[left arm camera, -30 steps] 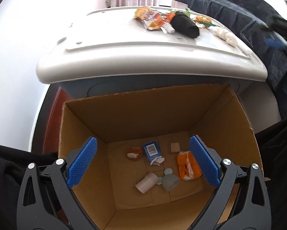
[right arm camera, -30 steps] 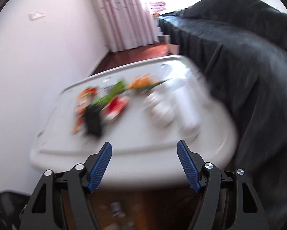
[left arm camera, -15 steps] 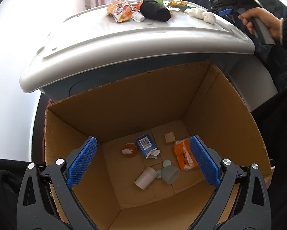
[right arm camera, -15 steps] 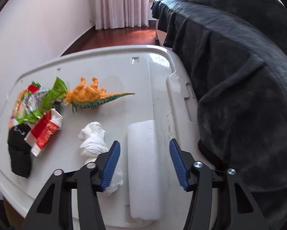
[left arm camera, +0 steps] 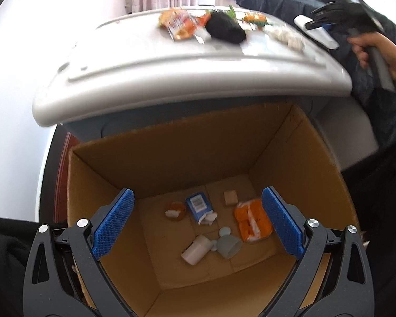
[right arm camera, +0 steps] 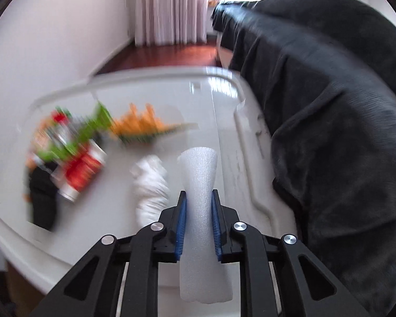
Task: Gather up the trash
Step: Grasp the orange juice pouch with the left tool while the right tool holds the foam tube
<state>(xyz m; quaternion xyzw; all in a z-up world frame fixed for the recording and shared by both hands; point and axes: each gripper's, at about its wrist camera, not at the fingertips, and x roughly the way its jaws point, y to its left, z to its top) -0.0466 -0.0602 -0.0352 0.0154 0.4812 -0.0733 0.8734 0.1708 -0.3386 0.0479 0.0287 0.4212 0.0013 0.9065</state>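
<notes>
My right gripper (right arm camera: 198, 198) is shut on a white foam strip (right arm camera: 199, 174), its blue pads squeezing the strip in at the middle, over the white bin lid (right arm camera: 145, 100). From the left wrist view that gripper (left arm camera: 320, 22) and the foam strip (left arm camera: 307, 25) sit at the lid's far right, held by a hand (left arm camera: 375, 50). My left gripper (left arm camera: 196, 223) stands open above the cardboard box (left arm camera: 171, 155), nothing between its fingers. A crumpled white tissue (right arm camera: 151, 185), snack wrappers (right arm camera: 71, 142), a black sock (right arm camera: 42, 200) and an orange toy dinosaur (right arm camera: 147, 124) lie on the lid.
Inside the box lie a blue carton (left arm camera: 198, 206), an orange wrapper (left arm camera: 252, 220), a white cup (left arm camera: 195, 249) and small scraps. A dark blanket-covered sofa (right arm camera: 330, 105) borders the lid on the right. A white wall (right arm camera: 52, 26) and curtains (right arm camera: 169, 8) stand behind.
The right gripper closed from wide open onto the foam strip and the strip now bends in between the pads. The left gripper stayed open over the box.
</notes>
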